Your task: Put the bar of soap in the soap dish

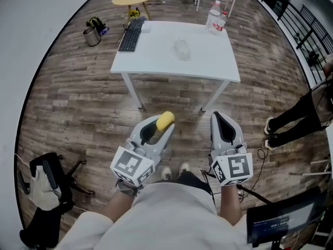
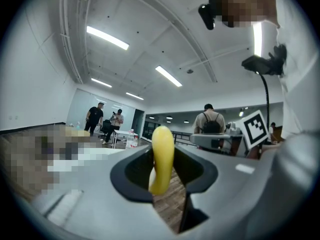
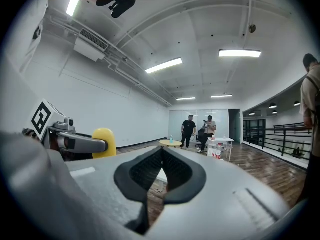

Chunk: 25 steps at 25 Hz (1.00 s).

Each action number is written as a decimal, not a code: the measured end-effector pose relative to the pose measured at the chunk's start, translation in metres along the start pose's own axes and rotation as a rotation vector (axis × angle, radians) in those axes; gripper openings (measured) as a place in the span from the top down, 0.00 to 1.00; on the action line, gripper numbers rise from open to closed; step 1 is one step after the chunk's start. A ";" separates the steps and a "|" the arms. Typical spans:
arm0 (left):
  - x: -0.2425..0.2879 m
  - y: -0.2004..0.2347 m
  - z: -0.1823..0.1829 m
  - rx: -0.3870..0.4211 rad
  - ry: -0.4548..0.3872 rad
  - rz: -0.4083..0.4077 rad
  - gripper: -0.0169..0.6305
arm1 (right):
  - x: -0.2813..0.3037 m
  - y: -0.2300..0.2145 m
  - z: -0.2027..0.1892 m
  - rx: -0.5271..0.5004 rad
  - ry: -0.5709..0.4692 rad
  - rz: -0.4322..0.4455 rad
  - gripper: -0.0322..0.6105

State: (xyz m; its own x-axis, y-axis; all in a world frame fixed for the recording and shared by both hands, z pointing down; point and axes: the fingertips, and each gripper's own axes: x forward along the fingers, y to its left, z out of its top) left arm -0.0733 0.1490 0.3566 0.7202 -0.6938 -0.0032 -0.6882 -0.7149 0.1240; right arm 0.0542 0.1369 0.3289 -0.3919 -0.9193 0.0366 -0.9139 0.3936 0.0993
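Well short of white table (image 1: 208, 61), left gripper (image 1: 159, 126) clamped on yellow soap bar (image 1: 165, 120), right gripper (image 1: 219, 120) closed, empty.

Soap bar (image 1: 165, 121) in left claw (image 1: 159, 131); table (image 1: 156, 53) well ahead.

- My left gripper (image 1: 159, 125) and right gripper (image 1: 221, 116) have smooth pale grey shells, with black ribbed pads lining the jaws.
- Each carries a cube (image 1: 132, 165) with black-and-white square markers.
- I see a cream top (image 1: 171, 217) with loose sleeves, a dark band (image 1: 126, 187) at the left wrist, and white shoes (image 1: 167, 173).
- A thin black cable (image 1: 256, 194) runs from under the right gripper.
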 end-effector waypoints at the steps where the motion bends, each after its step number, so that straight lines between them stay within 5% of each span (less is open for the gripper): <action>1: 0.001 0.001 -0.001 -0.002 0.003 -0.002 0.77 | 0.001 0.000 0.000 0.001 -0.001 0.000 0.95; 25: 0.039 0.017 -0.010 -0.038 0.050 0.028 0.77 | 0.036 -0.035 -0.021 0.013 0.049 -0.009 0.95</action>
State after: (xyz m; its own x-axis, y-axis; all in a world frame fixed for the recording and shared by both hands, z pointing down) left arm -0.0561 0.1103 0.3691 0.7050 -0.7075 0.0502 -0.7047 -0.6908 0.1614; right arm 0.0744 0.0897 0.3478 -0.3781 -0.9219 0.0849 -0.9189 0.3848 0.0870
